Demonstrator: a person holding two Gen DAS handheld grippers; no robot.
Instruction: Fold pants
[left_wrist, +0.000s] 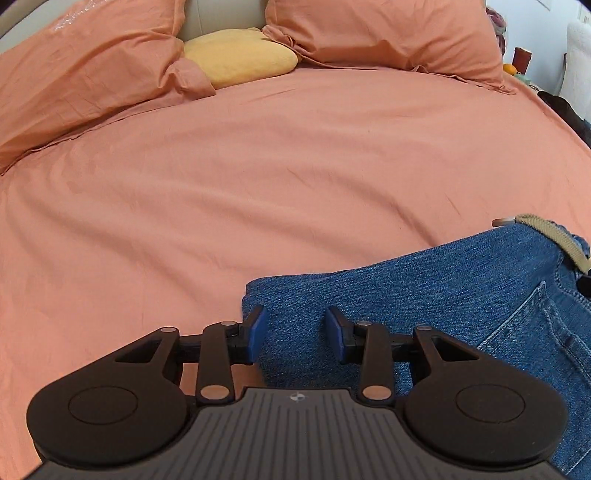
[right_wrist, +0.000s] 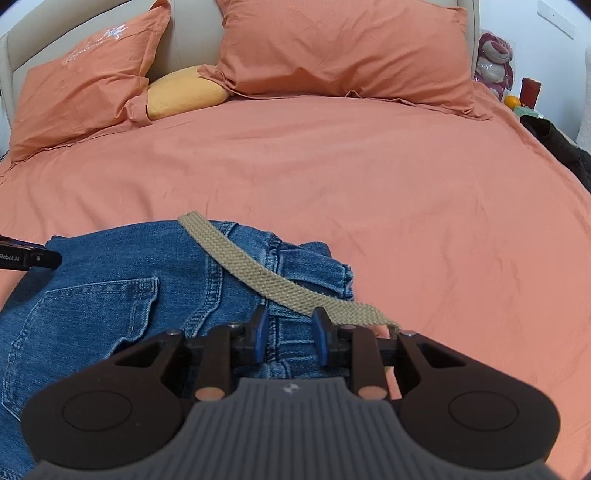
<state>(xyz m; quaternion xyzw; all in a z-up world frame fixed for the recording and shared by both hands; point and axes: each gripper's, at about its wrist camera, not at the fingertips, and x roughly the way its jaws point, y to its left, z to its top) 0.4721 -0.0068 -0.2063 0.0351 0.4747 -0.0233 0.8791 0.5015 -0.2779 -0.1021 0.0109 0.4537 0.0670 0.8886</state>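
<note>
1. Your L gripper (left_wrist: 295, 330) has its jaws apart, empty, hovering over the folded end of the jeans (left_wrist: 424, 314) near that end's left edge. Drop straight down so both pads straddle the denim edge before closing; grab all layers, not just the top one.
2. Your R gripper (right_wrist: 289, 334) is also apart, nothing pinched, sitting over the waistband area by the tan belt (right_wrist: 258, 269). Looks like the next step is a two-point grab, so close on denim + waistband seam, and keep the belt out of the jaws if you can, or it'll slide loose.
3. Lift both ends together and level. Thick denim is heavy and stiff; uneven lift prob skews the fold.
4. Watch the belt's loose end trailing onto the orange bedsheet (right_wrist: 424, 184). It may drag or flop out of the fold; tuck it in or carry it along.
5. Jeans status: blue denim, lying on the near part of the bed, back pocket (right_wrist: 92, 317) up, and appear already doubled over. Waistband end is bunched to the R, not flat.
6. Plenty of bare sheet ahead twd the pillows (right_wrist: 332, 48), so fold away from you if you need room.
</note>
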